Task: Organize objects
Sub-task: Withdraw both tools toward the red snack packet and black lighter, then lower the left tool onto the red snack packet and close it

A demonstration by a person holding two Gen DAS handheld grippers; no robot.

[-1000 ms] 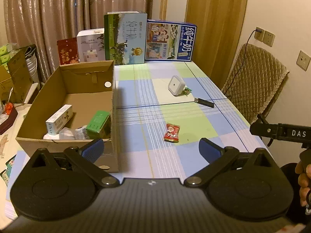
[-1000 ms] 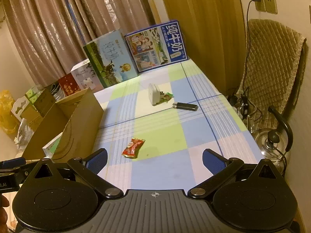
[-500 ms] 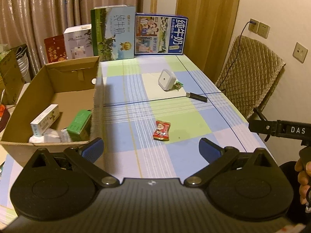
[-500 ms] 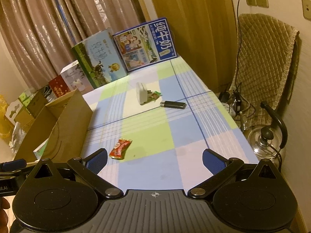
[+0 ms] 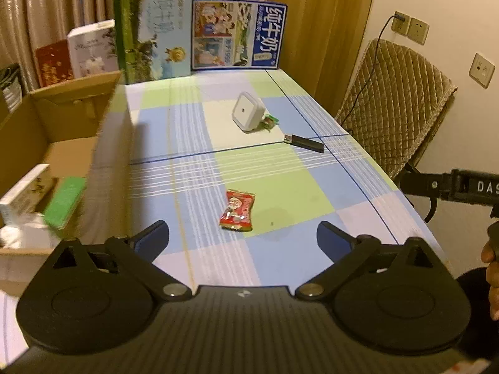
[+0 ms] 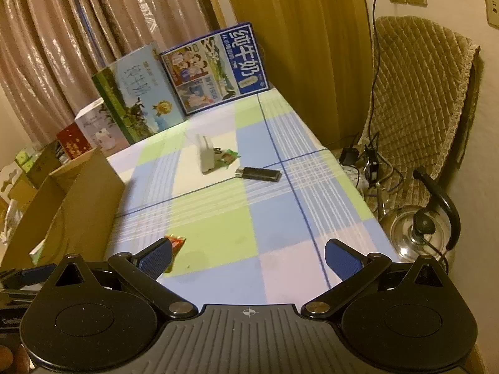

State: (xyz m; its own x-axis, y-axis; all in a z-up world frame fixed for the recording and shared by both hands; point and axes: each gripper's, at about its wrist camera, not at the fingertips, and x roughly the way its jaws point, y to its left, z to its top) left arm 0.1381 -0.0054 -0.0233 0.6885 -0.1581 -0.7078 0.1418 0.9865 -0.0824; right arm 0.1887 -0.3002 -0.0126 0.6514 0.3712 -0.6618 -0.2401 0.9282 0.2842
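A red snack packet [image 5: 237,210] lies on the checked tablecloth just ahead of my left gripper [image 5: 241,237]. Its jaws are closing but still stand wide, with nothing between them. Farther back are a white plug cube [image 5: 248,115], a small green wrapper [image 5: 269,121] and a black USB stick [image 5: 304,142]. The cardboard box [image 5: 71,106] at the left holds a green box [image 5: 64,201] and a white box [image 5: 23,187]. My right gripper [image 6: 249,254] is open and empty; the red packet [image 6: 176,243] peeks out behind its left fingertip, and the USB stick [image 6: 259,174] lies ahead.
Two large milk cartons [image 5: 199,31] and smaller boxes stand along the table's far edge. A quilted chair [image 5: 396,109] is beyond the right edge, with a steel kettle [image 6: 418,230] and cables on the floor. The other gripper's body [image 5: 452,184] juts in at right.
Both grippers have moved forward and lower over the table. The red packet now sits closer to the left gripper's tips, whose jaws have narrowed slightly. No object has moved.
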